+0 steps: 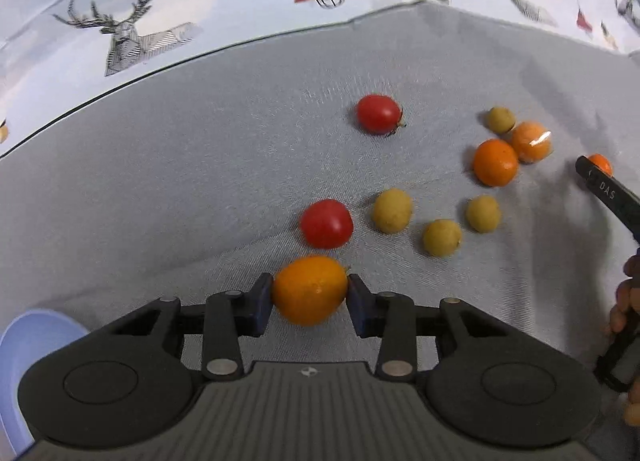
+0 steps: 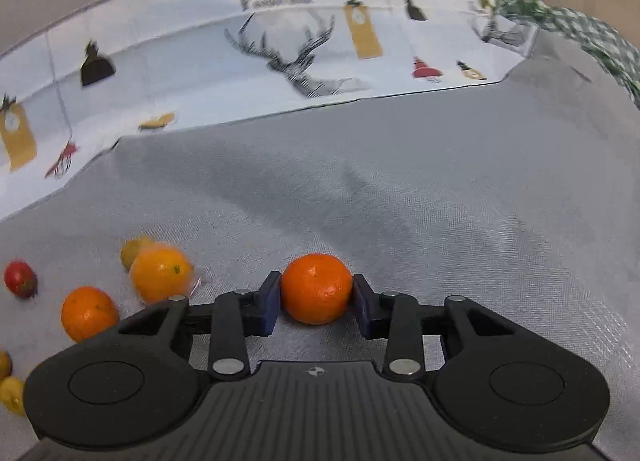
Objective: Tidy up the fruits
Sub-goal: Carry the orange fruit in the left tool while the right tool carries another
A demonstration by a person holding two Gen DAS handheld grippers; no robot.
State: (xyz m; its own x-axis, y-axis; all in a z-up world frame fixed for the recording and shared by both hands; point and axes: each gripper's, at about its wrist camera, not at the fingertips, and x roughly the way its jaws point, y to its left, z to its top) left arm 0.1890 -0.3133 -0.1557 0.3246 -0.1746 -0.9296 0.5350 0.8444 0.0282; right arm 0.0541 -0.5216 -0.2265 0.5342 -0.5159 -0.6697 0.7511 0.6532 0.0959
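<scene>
My left gripper (image 1: 310,291) is shut on an orange kumquat-like fruit (image 1: 310,289), held just above the grey cloth. Ahead of it lie two red tomatoes (image 1: 327,224) (image 1: 378,114), several small yellow-green fruits (image 1: 392,210) and two oranges (image 1: 495,162), one of them wrapped in clear film (image 1: 532,142). My right gripper (image 2: 316,293) is shut on a small orange mandarin (image 2: 317,288); in the left wrist view it shows at the right edge (image 1: 600,175). To its left lie an orange (image 2: 89,313), the wrapped orange (image 2: 160,275) and a tomato (image 2: 20,279).
A light blue bowl (image 1: 24,345) sits at the lower left of the left wrist view. The grey cloth (image 2: 440,181) lies over a white deer-print tablecloth (image 1: 128,33). A green checked cloth (image 2: 580,33) lies at the far right.
</scene>
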